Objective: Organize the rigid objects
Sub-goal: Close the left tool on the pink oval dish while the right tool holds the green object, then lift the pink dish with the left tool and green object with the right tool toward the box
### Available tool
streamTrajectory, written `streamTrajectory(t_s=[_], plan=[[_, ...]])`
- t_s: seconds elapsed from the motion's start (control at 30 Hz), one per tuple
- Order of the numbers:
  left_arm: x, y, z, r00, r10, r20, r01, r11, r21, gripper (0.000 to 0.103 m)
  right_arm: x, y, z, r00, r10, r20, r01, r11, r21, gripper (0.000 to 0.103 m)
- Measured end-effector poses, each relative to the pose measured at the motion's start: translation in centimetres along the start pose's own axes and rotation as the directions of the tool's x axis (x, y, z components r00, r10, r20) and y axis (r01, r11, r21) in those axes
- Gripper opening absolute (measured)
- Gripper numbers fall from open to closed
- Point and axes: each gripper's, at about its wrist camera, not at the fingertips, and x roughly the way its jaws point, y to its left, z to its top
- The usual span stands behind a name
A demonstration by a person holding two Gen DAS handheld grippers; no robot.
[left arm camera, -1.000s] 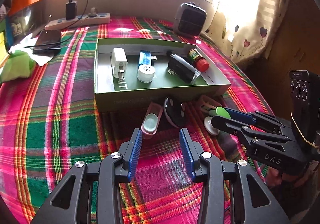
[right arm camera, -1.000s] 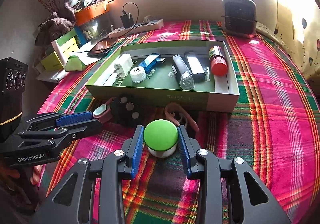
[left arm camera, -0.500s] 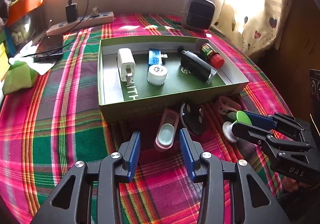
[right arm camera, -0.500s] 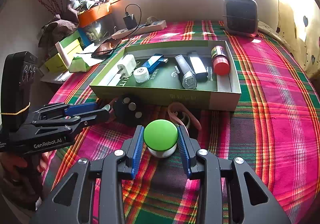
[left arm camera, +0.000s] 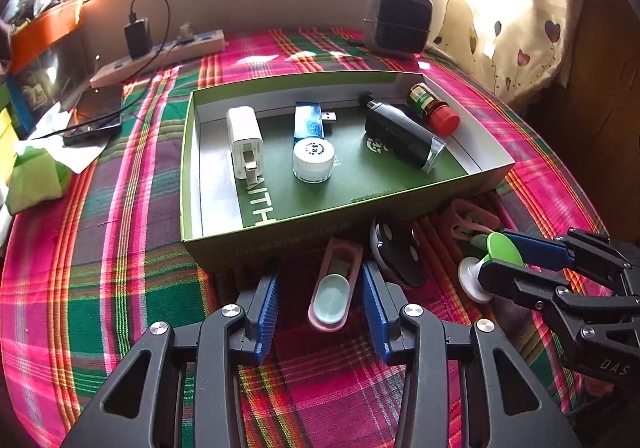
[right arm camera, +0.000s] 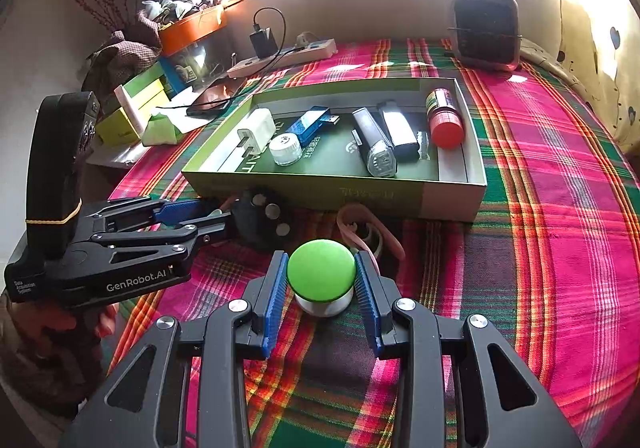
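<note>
A pink holder with a pale oval inset (left arm camera: pixel 332 288) lies on the plaid cloth in front of the green box (left arm camera: pixel 188 168). My left gripper (left arm camera: pixel 320 273) straddles it, open, with a gap at each blue pad. Beside it lies a round black remote (left arm camera: pixel 394 252). A green-capped white knob (right arm camera: pixel 321 272) stands on the cloth with my right gripper (right arm camera: pixel 321 257) shut on its cap. The right wrist view shows the left gripper (right arm camera: pixel 224 218) low beside the remote (right arm camera: pixel 264 216). The left wrist view shows the right gripper (left arm camera: pixel 492 256) at the right.
The box holds a white charger (left arm camera: pixel 244 140), a blue USB stick (left arm camera: pixel 308 120), a white jar (left arm camera: pixel 313 160), a black device (left arm camera: pixel 400 132) and a red-capped bottle (left arm camera: pixel 434 110). A pink strap (right arm camera: pixel 360 224) lies by the box front. A heater (left arm camera: pixel 400 20), a power strip (left arm camera: pixel 160 56) and a phone (left arm camera: pixel 96 112) sit beyond.
My left gripper has moved forward, so the pink holder now lies between its pads instead of ahead of them. The right gripper and the green-capped knob have stayed put.
</note>
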Motion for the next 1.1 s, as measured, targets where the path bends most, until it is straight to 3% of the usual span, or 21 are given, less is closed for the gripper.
streamTrajectory(t_s=[0.47,0.83,1.1], plan=[[0.2,-0.5,0.0,0.999,0.038,0.011,-0.038,0.999,0.018,0.037,0.0,-0.2,0.0,1.0,0.013,0.003,-0.013,1.0,0.002,0.035],[-0.2,0.0,-0.5,0.998,0.055,0.017,-0.055,0.998,-0.005,0.018,0.0,-0.2,0.0,1.0,0.013,0.003,-0.013,1.0,0.002,0.035],[-0.6,0.1,-1.0,0.999,0.047,0.02,-0.047,0.999,-0.015,0.017,-0.1,-0.1,-0.1,1.0,0.01,0.003,-0.01,1.0,-0.001,0.035]])
